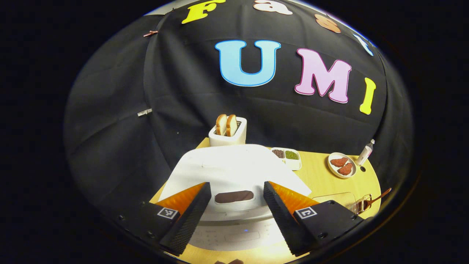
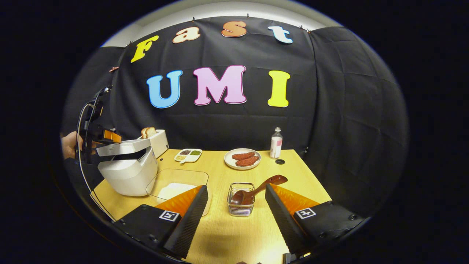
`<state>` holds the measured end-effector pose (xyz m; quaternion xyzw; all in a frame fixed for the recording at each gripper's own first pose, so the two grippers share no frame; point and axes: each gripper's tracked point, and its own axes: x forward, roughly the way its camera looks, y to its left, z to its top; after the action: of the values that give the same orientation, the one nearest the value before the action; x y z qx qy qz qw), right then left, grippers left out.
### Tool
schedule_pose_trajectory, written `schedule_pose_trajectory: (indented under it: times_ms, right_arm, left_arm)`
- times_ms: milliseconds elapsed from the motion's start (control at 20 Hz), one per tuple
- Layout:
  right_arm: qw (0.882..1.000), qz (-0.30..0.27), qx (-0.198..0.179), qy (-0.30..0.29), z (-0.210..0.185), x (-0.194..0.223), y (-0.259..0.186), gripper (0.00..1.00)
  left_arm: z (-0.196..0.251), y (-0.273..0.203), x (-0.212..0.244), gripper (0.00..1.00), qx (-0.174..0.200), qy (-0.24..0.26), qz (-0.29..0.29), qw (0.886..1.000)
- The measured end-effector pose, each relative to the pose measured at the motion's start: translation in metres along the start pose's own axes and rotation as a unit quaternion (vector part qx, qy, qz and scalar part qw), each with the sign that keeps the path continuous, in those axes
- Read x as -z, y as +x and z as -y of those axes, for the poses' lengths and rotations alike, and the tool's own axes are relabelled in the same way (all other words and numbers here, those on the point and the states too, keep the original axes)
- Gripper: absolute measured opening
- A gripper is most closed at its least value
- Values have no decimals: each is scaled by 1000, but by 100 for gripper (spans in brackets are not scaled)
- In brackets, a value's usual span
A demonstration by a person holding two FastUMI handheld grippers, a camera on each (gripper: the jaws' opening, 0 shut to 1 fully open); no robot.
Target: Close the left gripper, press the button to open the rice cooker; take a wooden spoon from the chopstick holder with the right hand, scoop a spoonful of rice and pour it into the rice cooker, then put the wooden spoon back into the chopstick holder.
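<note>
The white rice cooker sits right under my left gripper, whose fingers stand open on either side of the dark button on its front. In the right gripper view the rice cooker stands at the table's left with its lid lifted ajar. The left gripper, held by a hand, hovers at the lid. A wire chopstick holder holds a brown wooden spoon, just ahead of my open, empty right gripper. A clear tray of rice lies between cooker and holder.
A toaster with bread stands behind the cooker. A divided dish of beans, a plate of meat and a small bottle line the table's back. A cable hole is near the bottle.
</note>
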<state>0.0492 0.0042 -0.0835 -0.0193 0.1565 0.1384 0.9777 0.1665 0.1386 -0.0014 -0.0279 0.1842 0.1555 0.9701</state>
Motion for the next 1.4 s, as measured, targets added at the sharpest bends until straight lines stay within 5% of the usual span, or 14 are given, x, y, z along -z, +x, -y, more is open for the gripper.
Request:
schedule_pose_trajectory:
  times_ms: [450, 900, 1150, 1400]
  right_arm:
    - [1000, -17, -5, -16, -11, 15, -5, 99]
    - [1000, -24, -1, -4, -23, 18, -2, 99]
    - [1000, 3, 4, -3, -35, -13, 10, 99]
    - [999, 40, 15, 0, -53, -57, 9, 99]
  left_arm:
    - [3, 11, 47, 100, -14, 15, -20, 1000]
    - [7, 7, 41, 100, 20, 43, 18, 999]
    - [11, -55, -12, 97, 11, 69, 132, 989]
    - [34, -137, -39, 97, 61, 79, 207, 973]
